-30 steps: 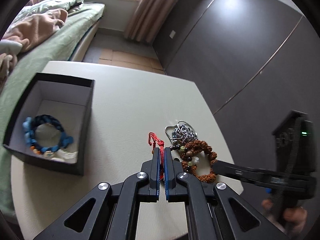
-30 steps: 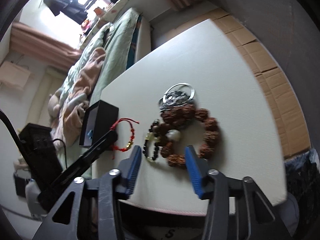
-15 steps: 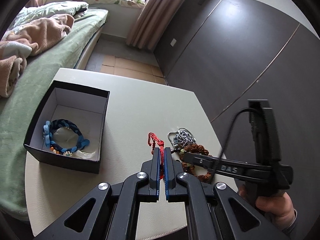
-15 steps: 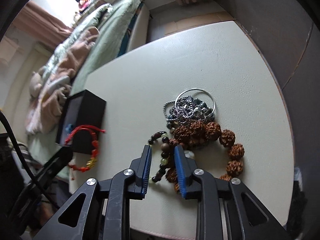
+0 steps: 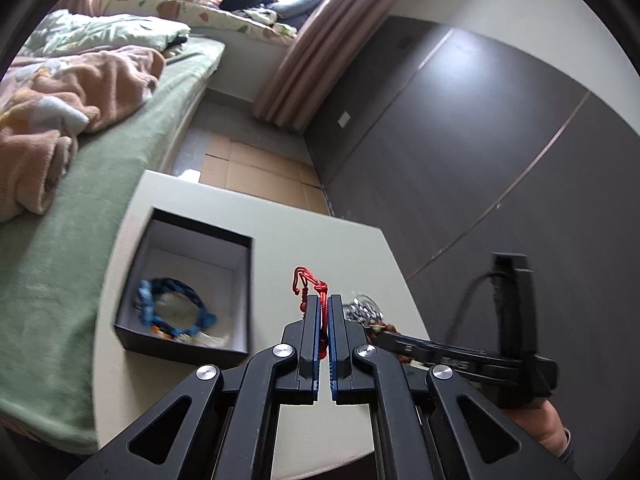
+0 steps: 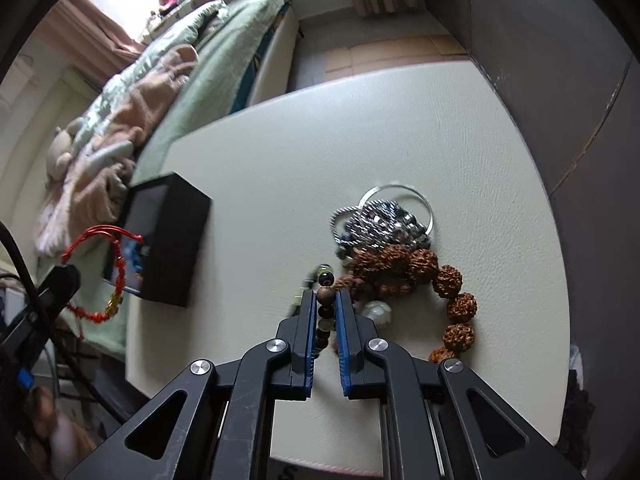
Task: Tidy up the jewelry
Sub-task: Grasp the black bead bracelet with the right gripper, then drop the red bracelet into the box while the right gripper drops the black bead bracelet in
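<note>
Left gripper [image 5: 324,308] is clamped on a red cord bracelet [image 5: 310,285], held above the pale table [image 6: 420,128] and just right of the black box [image 5: 240,350], whose open top already holds a blue braided bracelet [image 5: 170,306]. The good move, I judge, is to carry the red cord over the box's open middle, well inside the rim, lower it and only then let go, so the dangling loop does not catch the wall. Right gripper [image 6: 325,304] is nearly closed around a dark bead bracelet [image 6: 326,280], its jaws pinching a few beads at the left edge of the pile. That strand touches the big brown seed bracelet [image 6: 444,284] and lies near the silver bangle and chain [image 6: 384,220], so a slow straight lift should free it without dragging its neighbours.
</note>
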Tool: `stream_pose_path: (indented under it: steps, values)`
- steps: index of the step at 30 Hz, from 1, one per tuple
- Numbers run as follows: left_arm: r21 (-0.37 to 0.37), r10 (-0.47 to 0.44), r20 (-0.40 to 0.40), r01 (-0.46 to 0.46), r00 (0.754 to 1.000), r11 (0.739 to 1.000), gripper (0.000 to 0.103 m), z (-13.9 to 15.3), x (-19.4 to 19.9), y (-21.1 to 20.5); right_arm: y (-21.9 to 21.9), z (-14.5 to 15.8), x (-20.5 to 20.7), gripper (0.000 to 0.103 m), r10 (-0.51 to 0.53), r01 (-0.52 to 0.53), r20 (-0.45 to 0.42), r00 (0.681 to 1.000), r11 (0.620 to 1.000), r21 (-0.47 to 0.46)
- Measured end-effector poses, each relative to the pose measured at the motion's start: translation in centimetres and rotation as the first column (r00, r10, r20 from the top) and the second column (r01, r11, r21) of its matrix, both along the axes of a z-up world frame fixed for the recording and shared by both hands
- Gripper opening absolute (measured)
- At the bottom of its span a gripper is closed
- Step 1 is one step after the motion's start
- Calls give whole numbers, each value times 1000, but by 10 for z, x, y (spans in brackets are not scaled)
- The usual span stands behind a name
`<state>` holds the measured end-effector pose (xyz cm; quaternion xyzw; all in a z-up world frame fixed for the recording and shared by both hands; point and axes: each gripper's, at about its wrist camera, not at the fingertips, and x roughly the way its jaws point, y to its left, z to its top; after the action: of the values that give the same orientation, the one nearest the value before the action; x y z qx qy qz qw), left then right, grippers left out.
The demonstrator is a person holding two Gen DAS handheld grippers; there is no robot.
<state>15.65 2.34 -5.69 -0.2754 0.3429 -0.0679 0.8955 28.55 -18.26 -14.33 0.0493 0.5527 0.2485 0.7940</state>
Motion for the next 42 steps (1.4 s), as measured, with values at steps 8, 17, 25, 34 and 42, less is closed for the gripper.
stream_pose_path:
  steps: [8, 17, 25, 34, 42]
  values:
    - [-82, 41, -8, -41, 999, 996, 3, 0, 12, 45, 16, 41, -13, 11, 22, -28, 58, 998, 996, 89]
    - [-158, 35, -134, -57, 990, 986, 47, -15, 36, 74, 49, 70, -20, 11, 62, -77, 108, 992, 988, 136]
    - [-153, 86, -99, -101, 991, 983, 99, -14, 15, 91, 86, 71, -18, 11, 84, -100, 97, 992, 980, 174]
    - [-127, 130, -83, -140, 988, 982, 99, -12, -11, 102, 131, 74, -10, 11, 144, -162, 108, 984, 968, 190]
    - [-102, 203, -95, -212, 975, 972, 99, -9, -23, 117, 158, 59, 10, 21, 166, -173, 52, 985, 962, 211]
